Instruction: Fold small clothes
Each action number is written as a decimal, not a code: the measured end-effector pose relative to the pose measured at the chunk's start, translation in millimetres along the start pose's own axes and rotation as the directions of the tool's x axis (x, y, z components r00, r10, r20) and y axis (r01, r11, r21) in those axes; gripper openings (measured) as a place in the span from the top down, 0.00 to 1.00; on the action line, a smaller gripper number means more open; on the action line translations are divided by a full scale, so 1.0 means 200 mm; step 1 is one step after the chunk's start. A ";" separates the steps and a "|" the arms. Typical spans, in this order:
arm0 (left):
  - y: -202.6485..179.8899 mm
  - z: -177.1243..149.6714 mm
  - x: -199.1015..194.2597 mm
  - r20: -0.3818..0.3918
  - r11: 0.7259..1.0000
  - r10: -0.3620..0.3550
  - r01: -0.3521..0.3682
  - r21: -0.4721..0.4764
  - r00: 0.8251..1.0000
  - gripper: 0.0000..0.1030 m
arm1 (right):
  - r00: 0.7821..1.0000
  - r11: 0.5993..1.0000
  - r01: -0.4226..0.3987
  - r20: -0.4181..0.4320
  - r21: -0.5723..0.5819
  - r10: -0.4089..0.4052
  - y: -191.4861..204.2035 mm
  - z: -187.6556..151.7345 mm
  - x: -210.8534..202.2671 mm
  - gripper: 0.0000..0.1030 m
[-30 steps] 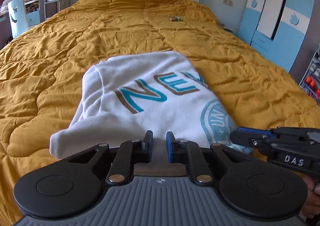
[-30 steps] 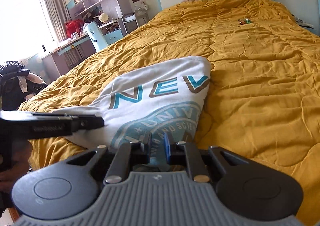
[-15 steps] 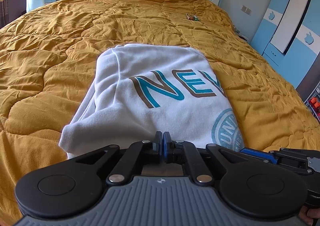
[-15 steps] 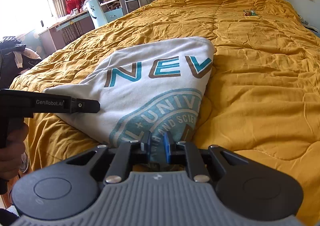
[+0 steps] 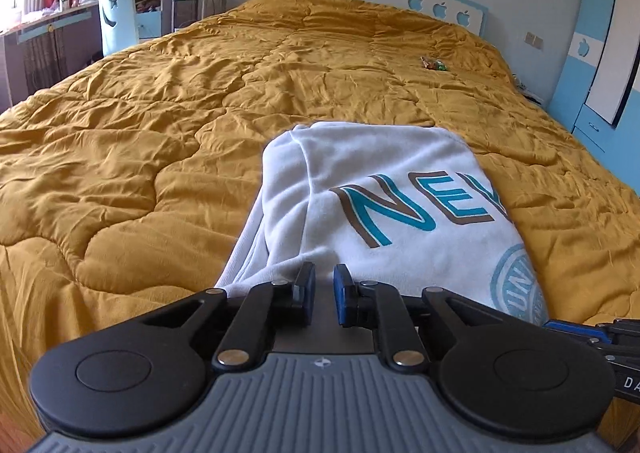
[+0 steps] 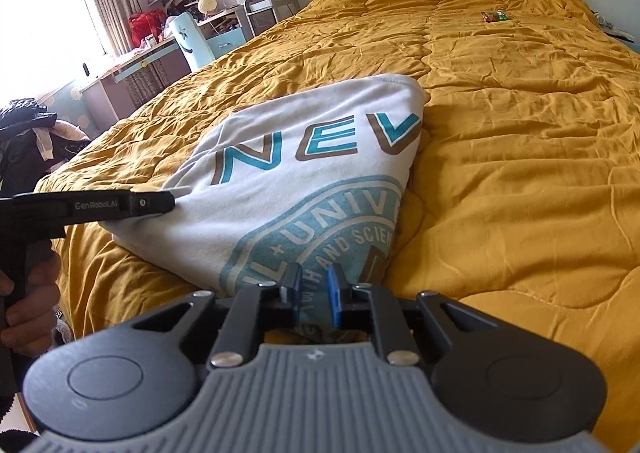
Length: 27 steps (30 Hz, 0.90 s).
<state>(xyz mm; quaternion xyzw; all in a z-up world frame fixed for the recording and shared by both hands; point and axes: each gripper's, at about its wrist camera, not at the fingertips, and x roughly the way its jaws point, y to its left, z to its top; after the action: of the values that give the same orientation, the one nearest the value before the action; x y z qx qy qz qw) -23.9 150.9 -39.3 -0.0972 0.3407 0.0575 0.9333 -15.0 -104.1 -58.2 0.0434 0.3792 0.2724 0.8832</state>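
A white folded T-shirt point(image 5: 400, 181) with teal and brown letters and a round teal print lies on the mustard quilt point(image 5: 160, 133). My left gripper point(image 5: 324, 285) stands at the shirt's near left corner. Its jaws are opening, with a narrow gap and the white hem just past the tips, not pinched. In the right wrist view, my right gripper point(image 6: 314, 289) is shut on the shirt point(image 6: 304, 193) at its near edge, teal printed cloth squeezed between the blue pads. The left gripper's tip point(image 6: 160, 201) touches the shirt's left edge there. The right gripper point(image 5: 560, 327) shows at the lower right.
The quilt point(image 6: 520, 133) covers a wide bed up to a white and blue headboard point(image 5: 440, 9). A small wrapper point(image 5: 434, 64) lies far up the bed. A desk, shelves and a light blue chair point(image 6: 192, 41) stand left, a blue wardrobe point(image 5: 600, 53) right.
The left gripper's jaws shut half a second ago and now stand apart again. It has shifted left, so the shirt sits further right in its view. The right gripper keeps its grip.
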 end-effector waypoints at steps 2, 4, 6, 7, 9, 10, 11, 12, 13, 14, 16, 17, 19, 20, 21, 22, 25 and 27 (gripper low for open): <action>0.00 -0.01 0.01 0.006 1.000 0.011 -0.011 0.026 1.000 0.84 | 1.000 1.000 0.004 0.003 -0.011 -0.004 0.01 0.00 0.00 0.92; 0.00 -0.01 0.01 0.007 0.999 0.013 -0.014 0.031 1.000 0.84 | 1.000 1.000 0.011 0.004 -0.025 -0.011 0.02 0.00 0.00 0.92; 0.01 -0.01 -0.01 0.009 1.000 0.002 -0.002 0.006 1.000 0.84 | 1.000 0.999 0.016 0.006 -0.031 -0.016 0.03 0.00 0.00 0.92; 0.03 -0.01 -0.01 0.008 1.000 -0.010 0.010 -0.011 1.000 0.84 | 1.000 0.999 0.016 0.008 -0.029 -0.016 0.03 0.00 0.00 0.92; 0.05 0.00 -0.02 0.013 0.999 -0.030 0.030 -0.028 0.999 0.84 | 1.000 1.000 0.011 0.015 -0.019 -0.010 0.02 0.00 -0.01 0.91; 0.06 0.00 -0.03 0.018 0.999 -0.037 0.038 -0.034 0.999 0.84 | 1.000 1.000 0.002 0.023 -0.009 -0.002 0.01 0.00 -0.02 0.90; 0.06 0.02 -0.04 0.025 0.998 -0.049 0.050 -0.037 0.999 0.84 | 0.999 1.000 -0.015 0.032 0.003 0.015 0.00 0.00 -0.03 0.84; 0.07 0.03 -0.06 0.031 0.997 -0.063 0.064 -0.040 0.998 0.82 | 0.998 0.999 -0.042 0.042 0.021 0.041 -0.02 0.01 -0.04 0.70; 0.08 0.04 -0.07 0.036 0.996 -0.075 0.076 -0.043 0.997 0.76 | 0.996 0.996 -0.075 0.053 0.046 0.072 -0.04 0.02 -0.06 0.58; 0.11 0.06 -0.10 0.050 0.994 -0.097 0.099 -0.053 0.994 0.70 | 0.993 0.992 -0.099 0.067 0.072 0.094 -0.07 0.03 -0.07 0.36; 0.19 0.10 -0.16 0.125 0.985 -0.105 0.121 -0.126 0.987 0.30 | 0.991 0.986 -0.106 0.094 0.131 0.094 -0.13 0.05 -0.10 0.27; 0.25 0.12 -0.18 0.169 0.976 -0.104 0.133 -0.170 0.980 0.24 | 0.990 0.978 -0.112 0.109 0.174 0.094 -0.17 0.06 -0.10 0.27; 0.36 0.17 -0.18 0.191 0.958 -0.136 0.178 -0.225 0.972 0.17 | 0.986 0.949 -0.145 0.121 0.280 0.115 -0.28 0.07 -0.10 0.27; 0.41 0.20 -0.15 0.160 0.951 -0.164 0.199 -0.237 0.973 0.15 | 0.983 0.927 -0.169 0.126 0.333 0.134 -0.34 0.07 -0.10 0.27; 0.46 0.24 -0.11 0.105 0.944 -0.196 0.216 -0.248 0.975 0.11 | 0.980 0.907 -0.189 0.131 0.377 0.150 -0.39 0.07 -0.09 0.27; 0.50 0.26 -0.06 0.049 0.938 -0.225 0.230 -0.259 0.973 0.11 | 0.976 0.879 -0.213 0.131 0.427 0.173 -0.45 0.07 -0.07 0.27; 0.63 0.29 0.13 -0.124 0.890 -0.362 0.303 -0.341 0.924 0.11 | 0.963 0.824 -0.264 0.099 0.500 0.249 -0.57 0.11 0.02 0.27; 0.68 0.29 0.25 -0.179 0.852 -0.425 0.325 -0.411 0.887 0.11 | 0.955 0.802 -0.284 0.083 0.526 0.284 -0.62 0.14 0.08 0.27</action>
<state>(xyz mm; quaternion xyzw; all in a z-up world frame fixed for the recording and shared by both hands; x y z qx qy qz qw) 27.6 298.8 -47.8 -0.3427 0.4186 -0.0776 0.8374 68.8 -196.7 -83.2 0.3426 0.4288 0.2858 0.7856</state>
